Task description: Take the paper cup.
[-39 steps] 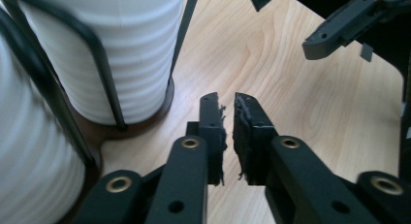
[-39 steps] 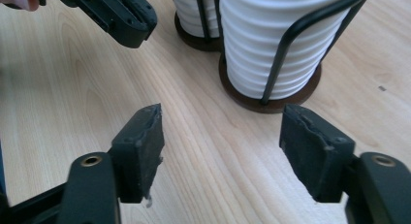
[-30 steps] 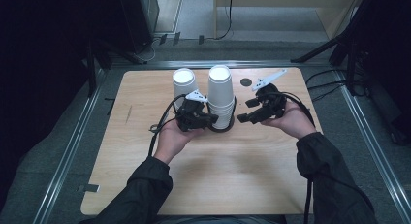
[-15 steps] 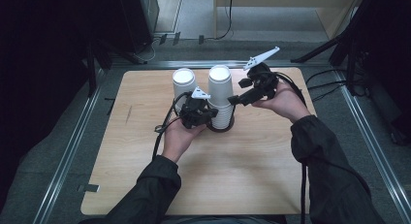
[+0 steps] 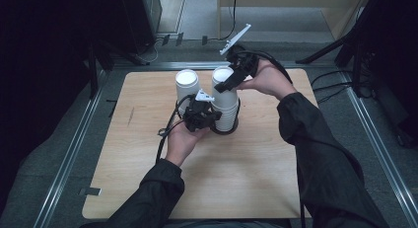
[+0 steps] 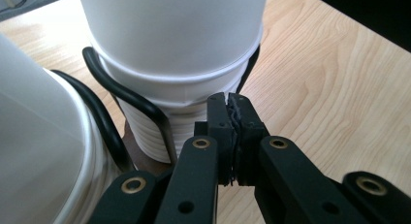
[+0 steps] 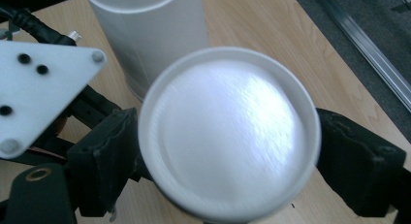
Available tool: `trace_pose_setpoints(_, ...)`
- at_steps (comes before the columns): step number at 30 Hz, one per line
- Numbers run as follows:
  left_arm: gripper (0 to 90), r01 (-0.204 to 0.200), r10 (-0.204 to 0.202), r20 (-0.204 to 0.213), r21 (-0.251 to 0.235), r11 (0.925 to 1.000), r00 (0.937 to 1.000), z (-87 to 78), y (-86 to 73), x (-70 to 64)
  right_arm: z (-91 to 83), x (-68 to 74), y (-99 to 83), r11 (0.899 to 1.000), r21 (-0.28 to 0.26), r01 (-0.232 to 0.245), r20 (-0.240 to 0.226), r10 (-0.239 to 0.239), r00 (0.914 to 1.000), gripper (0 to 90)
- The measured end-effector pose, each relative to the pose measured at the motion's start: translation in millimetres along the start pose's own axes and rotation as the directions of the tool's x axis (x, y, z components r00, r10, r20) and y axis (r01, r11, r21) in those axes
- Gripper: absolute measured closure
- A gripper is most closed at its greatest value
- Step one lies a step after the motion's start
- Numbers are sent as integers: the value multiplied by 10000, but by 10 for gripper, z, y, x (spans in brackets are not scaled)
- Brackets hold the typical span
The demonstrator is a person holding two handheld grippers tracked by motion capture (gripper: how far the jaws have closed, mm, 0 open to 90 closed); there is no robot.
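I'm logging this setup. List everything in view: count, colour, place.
cup stacks: two, white, upside down, side by side at the table's far middle
holder: one, black wire, around the foot of the stacks
table: one, light wood, centre
rails: two, grey metal, along the table's left and right sides
floor cables: several, black, right of the table
left gripper: one, black, jaws shut, at the foot of the right-hand stack
right gripper: one, black, jaws open either side of the top cup of that stack
sleeves: two, dark, from the bottom edge
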State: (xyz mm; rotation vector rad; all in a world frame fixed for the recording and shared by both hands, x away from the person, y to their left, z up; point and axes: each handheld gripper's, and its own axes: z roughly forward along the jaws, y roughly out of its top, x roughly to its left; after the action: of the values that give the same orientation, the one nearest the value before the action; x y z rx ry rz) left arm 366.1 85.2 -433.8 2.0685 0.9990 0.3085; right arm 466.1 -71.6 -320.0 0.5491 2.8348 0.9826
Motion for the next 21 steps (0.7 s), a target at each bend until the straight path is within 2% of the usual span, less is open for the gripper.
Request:
trace_pose_setpoints(5,890,1,-1,-27,-56,10000,10000,3,5,-4,75,46,129,9990,438,123,139,-130,9998,138)
trace_pose_setpoints(7,890,41,-41,-17,-134,9999,10000,7,7,-13,103,61,171,9966,805,182,370,-213,9991,212)
trace_pose_setpoints(10,890,45,-45,10,-137,9999,10000,9,11,-4,91,63,182,9967,808,121,427,-156,9990,242)
trace_pose_setpoints(13,891,73,-73,20,-90,9999,10000,14,14,9,78,88,198,9959,859,299,571,-349,9978,251)
trace_pose_setpoints(16,890,67,-66,11,-69,10000,10000,26,11,-2,13,70,214,9984,553,135,470,-161,9988,256)
trace_pose_setpoints(21,881,0,0,-18,-49,10000,10000,23,12,-5,-71,60,248,9987,503,-3,368,-15,9993,256)
